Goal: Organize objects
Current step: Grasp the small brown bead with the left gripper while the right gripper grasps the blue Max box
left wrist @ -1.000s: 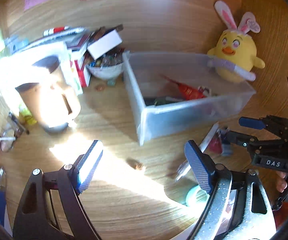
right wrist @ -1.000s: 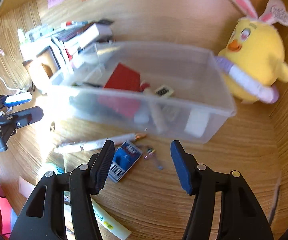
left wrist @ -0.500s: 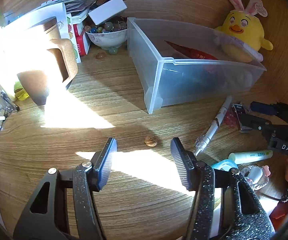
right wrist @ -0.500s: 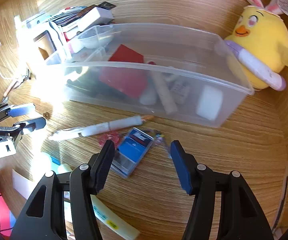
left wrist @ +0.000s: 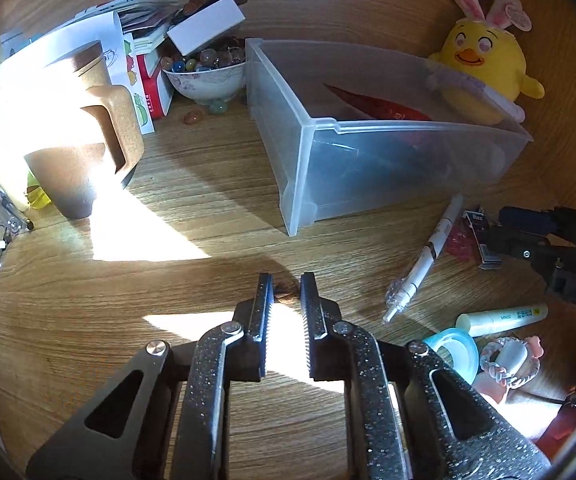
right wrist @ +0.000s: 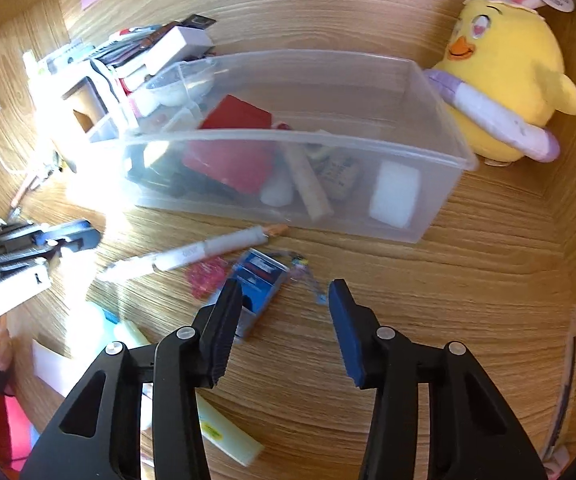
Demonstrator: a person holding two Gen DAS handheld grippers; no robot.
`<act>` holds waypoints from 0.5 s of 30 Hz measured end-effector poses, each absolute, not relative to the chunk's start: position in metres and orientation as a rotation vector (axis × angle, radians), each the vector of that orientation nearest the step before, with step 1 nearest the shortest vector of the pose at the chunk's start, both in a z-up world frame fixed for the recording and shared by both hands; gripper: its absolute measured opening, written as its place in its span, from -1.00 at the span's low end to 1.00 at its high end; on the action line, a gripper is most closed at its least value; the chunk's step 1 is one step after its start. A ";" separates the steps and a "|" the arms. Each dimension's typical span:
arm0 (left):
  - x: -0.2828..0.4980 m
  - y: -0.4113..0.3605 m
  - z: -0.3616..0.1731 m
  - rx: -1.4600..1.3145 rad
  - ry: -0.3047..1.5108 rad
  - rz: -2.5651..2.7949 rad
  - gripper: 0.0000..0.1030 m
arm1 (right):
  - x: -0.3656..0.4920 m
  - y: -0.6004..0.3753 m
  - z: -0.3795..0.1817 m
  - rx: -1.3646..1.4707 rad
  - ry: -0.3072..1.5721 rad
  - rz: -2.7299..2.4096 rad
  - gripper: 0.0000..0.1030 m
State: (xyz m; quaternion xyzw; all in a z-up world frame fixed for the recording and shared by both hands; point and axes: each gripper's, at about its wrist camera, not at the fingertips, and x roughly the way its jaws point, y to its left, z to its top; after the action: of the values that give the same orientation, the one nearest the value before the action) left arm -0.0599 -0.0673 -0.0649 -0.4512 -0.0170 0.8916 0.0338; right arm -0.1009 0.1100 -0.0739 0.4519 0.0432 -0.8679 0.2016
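"DAS" in white reads clear on the right tool [left wrist: 536, 236]; the pale tube [left wrist: 502, 319] beside it says "MINISO", just about.

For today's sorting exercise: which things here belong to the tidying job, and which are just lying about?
In the job:
left tongs, closed on a small brown nut-like object
clear plastic bin
white pen
blue packet
right tongs, open

Lying about:
yellow chick plush
bowl of marbles
brown mug

left gripper [left wrist: 287, 292] fingers nearly closed; right gripper [right wrist: 284, 304] fingers spread.
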 end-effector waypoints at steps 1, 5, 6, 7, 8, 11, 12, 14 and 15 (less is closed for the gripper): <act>-0.059 -0.067 -0.064 -1.383 -0.044 2.749 -0.76 | -0.101 0.106 -0.075 1.261 0.130 -2.414 -0.19; -0.055 -0.065 -0.061 -1.353 -0.042 2.757 -0.76 | -0.098 0.094 -0.079 1.264 0.175 -2.393 -0.19; -0.053 -0.065 -0.060 -1.345 -0.043 2.760 -0.76 | -0.098 0.093 -0.080 1.265 0.183 -2.392 -0.19; -0.052 -0.064 -0.058 -1.337 -0.044 2.763 -0.76 | -0.097 0.093 -0.080 1.264 0.191 -2.399 -0.19; -0.050 -0.064 -0.057 -1.327 -0.043 2.766 -0.76 | -0.096 0.094 -0.080 1.265 0.195 -2.400 -0.19; -0.045 -0.061 -0.051 -1.299 -0.042 2.774 -0.76 | -0.095 0.099 -0.083 1.274 0.216 -2.416 -0.19; -0.044 -0.060 -0.050 -1.292 -0.043 2.775 -0.76 | -0.094 0.102 -0.083 1.278 0.231 -2.430 -0.19; -0.042 -0.057 -0.046 -1.273 -0.040 2.777 -0.76 | -0.093 0.108 -0.083 1.284 0.223 -2.442 -0.19; -0.041 -0.055 -0.044 -1.265 -0.039 2.778 -0.76 | -0.094 0.111 -0.083 1.288 0.211 -2.443 -0.19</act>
State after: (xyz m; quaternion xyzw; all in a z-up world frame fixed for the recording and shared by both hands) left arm -0.0411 -0.0552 -0.0443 -0.4140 -0.0127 0.9091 0.0445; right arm -0.0939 0.1112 -0.0830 0.4569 0.0748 -0.8669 0.1849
